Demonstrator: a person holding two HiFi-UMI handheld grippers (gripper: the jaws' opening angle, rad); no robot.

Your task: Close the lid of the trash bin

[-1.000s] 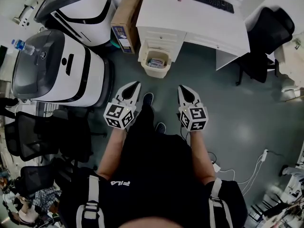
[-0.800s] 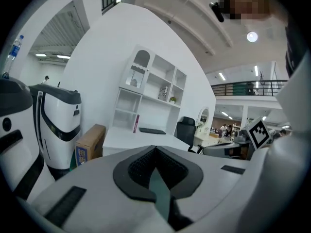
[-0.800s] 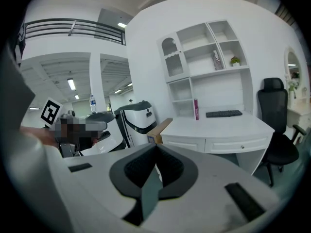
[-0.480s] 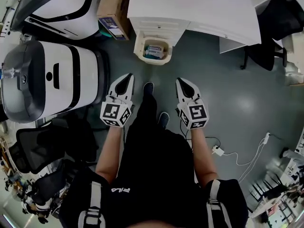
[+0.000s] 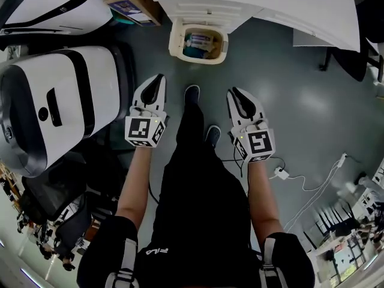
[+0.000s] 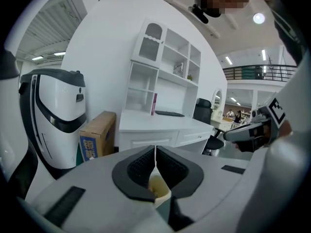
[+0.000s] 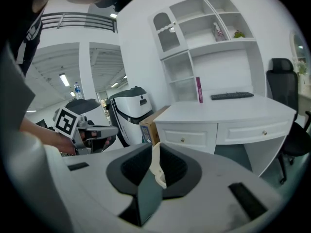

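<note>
On the grey floor [image 5: 300, 101] in front of the white desk [image 5: 252, 5], the left gripper [image 5: 158, 78] and the right gripper [image 5: 234, 92] each have their jaws pressed together on nothing. Both point toward the cream trash bin [image 5: 174, 41], which stands ahead between the 2, well apart from either, its mouth open and its contents showing, so I judge the closing not yet begun. Compared with 1 second ago, the person has walked up: the bin shows larger and nearer the grippers.
</note>
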